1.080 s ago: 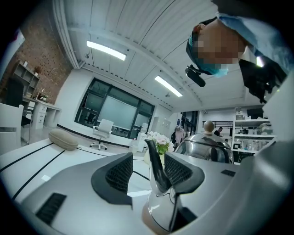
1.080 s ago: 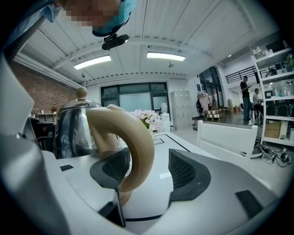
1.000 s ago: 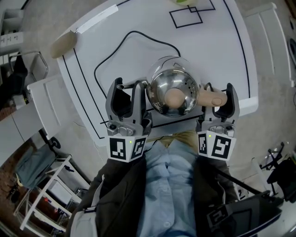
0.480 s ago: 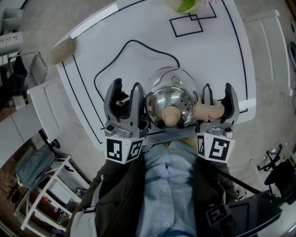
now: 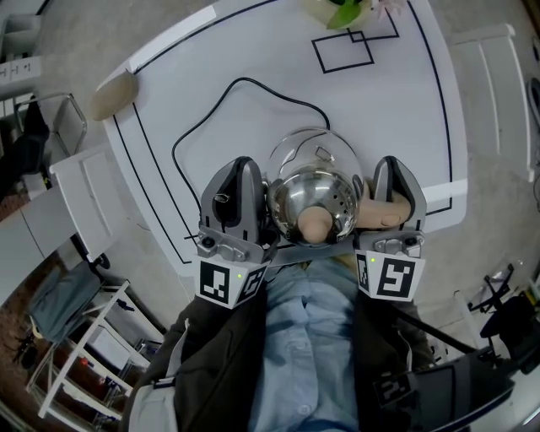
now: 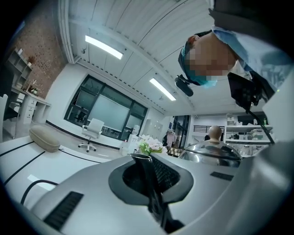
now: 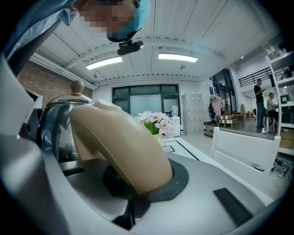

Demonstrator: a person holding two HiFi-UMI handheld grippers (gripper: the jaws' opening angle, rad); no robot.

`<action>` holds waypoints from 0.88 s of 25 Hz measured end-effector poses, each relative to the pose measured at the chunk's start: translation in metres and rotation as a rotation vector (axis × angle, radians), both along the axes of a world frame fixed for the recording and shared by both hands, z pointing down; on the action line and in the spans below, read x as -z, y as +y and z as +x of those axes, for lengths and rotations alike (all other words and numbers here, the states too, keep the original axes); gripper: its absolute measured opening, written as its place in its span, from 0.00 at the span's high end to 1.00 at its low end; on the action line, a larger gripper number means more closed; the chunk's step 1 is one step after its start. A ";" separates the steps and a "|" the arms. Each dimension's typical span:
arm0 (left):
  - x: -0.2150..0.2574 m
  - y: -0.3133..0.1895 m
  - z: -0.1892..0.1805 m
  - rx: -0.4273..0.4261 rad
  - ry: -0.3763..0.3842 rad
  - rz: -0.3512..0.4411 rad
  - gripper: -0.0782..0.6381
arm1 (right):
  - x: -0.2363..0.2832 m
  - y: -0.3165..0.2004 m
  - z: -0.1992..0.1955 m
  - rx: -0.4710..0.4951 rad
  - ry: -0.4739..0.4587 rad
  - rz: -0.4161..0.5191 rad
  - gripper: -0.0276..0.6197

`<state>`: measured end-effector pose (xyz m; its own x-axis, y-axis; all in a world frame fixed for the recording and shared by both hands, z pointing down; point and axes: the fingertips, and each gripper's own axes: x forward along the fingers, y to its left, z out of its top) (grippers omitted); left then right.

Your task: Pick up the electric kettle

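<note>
at the table's point(image 5: 396, 110) near edge, the kettle point(image 5: 314, 194) sits between the left gripper point(image 5: 240, 166) and the right gripper point(image 5: 390, 164), whose jaws have both just been closing; its handle point(image 5: 384, 207) lies in the right one's. the cord point(image 5: 218, 108) loops ahead of the left gripper; the flowers point(image 5: 342, 10) stand far ahead.

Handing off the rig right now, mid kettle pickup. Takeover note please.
Left gripper: jaws have just closed and are shut, at the left side of the kettle. A thin dark strip stands between them; can't tell what it is.
Right gripper: jaws have just closed, shut on the beige handle.
Kettle: near the front edge of the white table; black cord runs from behind it and loops left.
Done: handle gripped.
Left: the lift; no view shows the kettle off the table. Probably watch the cord when raising.
</note>
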<state>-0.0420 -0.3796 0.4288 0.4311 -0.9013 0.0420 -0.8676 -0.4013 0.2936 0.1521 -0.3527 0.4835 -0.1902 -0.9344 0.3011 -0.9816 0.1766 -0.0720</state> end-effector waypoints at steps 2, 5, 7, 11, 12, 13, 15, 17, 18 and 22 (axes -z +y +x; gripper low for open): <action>-0.001 0.000 0.000 0.000 0.001 -0.001 0.88 | 0.001 0.000 -0.001 0.003 0.000 0.003 0.93; -0.001 0.000 -0.001 -0.003 -0.003 0.000 0.88 | 0.001 0.000 -0.002 0.006 -0.004 0.003 0.93; -0.001 0.000 -0.001 -0.003 -0.005 0.002 0.88 | 0.001 0.000 -0.002 0.007 -0.006 0.002 0.93; 0.000 0.000 0.000 -0.003 -0.010 0.006 0.88 | 0.001 0.000 -0.001 0.006 -0.010 0.004 0.93; 0.000 0.000 0.000 -0.004 -0.012 0.007 0.88 | 0.001 0.000 -0.001 0.005 -0.012 0.004 0.93; 0.000 0.000 0.000 -0.005 -0.014 0.007 0.88 | 0.001 0.000 -0.001 0.005 -0.013 0.003 0.93; 0.000 0.000 0.000 -0.006 -0.017 0.006 0.88 | 0.000 0.000 -0.002 0.009 -0.017 -0.001 0.93; 0.000 0.000 0.000 -0.006 -0.020 0.004 0.88 | 0.000 -0.001 -0.002 0.016 -0.019 -0.005 0.93; 0.000 0.000 0.000 -0.006 -0.022 0.002 0.88 | 0.000 -0.001 -0.002 0.019 -0.020 -0.007 0.93; 0.001 0.001 -0.001 0.003 -0.026 0.001 0.88 | 0.002 -0.003 -0.004 0.030 -0.026 -0.003 0.93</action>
